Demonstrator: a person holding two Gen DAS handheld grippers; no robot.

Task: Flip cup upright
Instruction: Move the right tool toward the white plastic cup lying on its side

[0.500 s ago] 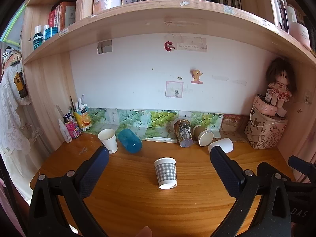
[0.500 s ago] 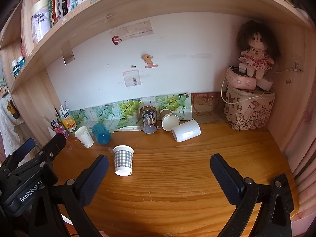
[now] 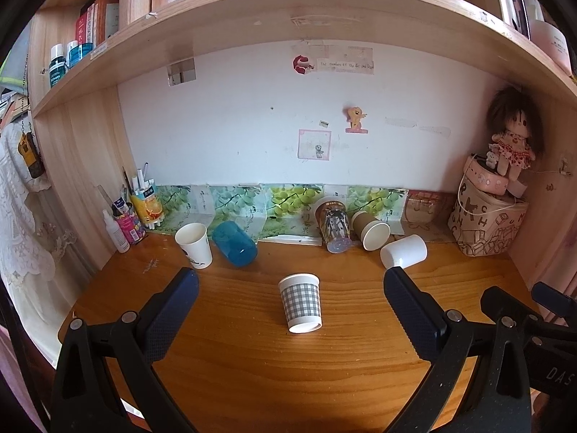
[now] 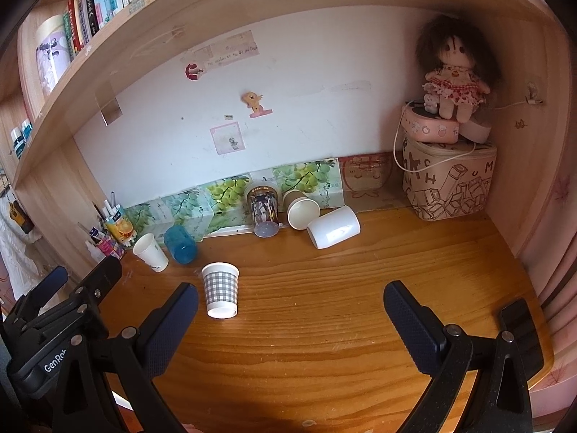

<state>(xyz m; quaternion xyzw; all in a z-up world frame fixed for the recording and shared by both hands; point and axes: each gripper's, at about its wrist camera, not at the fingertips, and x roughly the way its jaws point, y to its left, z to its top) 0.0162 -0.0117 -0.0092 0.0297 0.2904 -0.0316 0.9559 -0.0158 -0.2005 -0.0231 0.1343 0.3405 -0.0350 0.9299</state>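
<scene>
A grey-checked paper cup (image 3: 301, 303) lies tipped on the wooden desk (image 3: 252, 361), its white base toward me; it also shows in the right wrist view (image 4: 220, 290). Against the back wall lie a blue cup (image 3: 234, 243), a printed clear cup (image 3: 333, 231), a brown paper cup (image 3: 371, 230) and a white cup (image 3: 404, 252). A white paper cup (image 3: 194, 240) stands upright at the left. My left gripper (image 3: 291, 310) is open and empty, with the checked cup between its fingers but farther off. My right gripper (image 4: 291, 321) is open and empty, to the right of the checked cup.
A pen holder and bottles (image 3: 133, 213) stand at the back left. A printed bag (image 3: 487, 223) with a pink box and a doll (image 3: 512, 137) fills the back right corner. A shelf (image 3: 288, 11) hangs overhead. The left gripper's body (image 4: 54, 324) shows in the right wrist view.
Both views shift only slightly; the cups sit where they were and both grippers stay open.
</scene>
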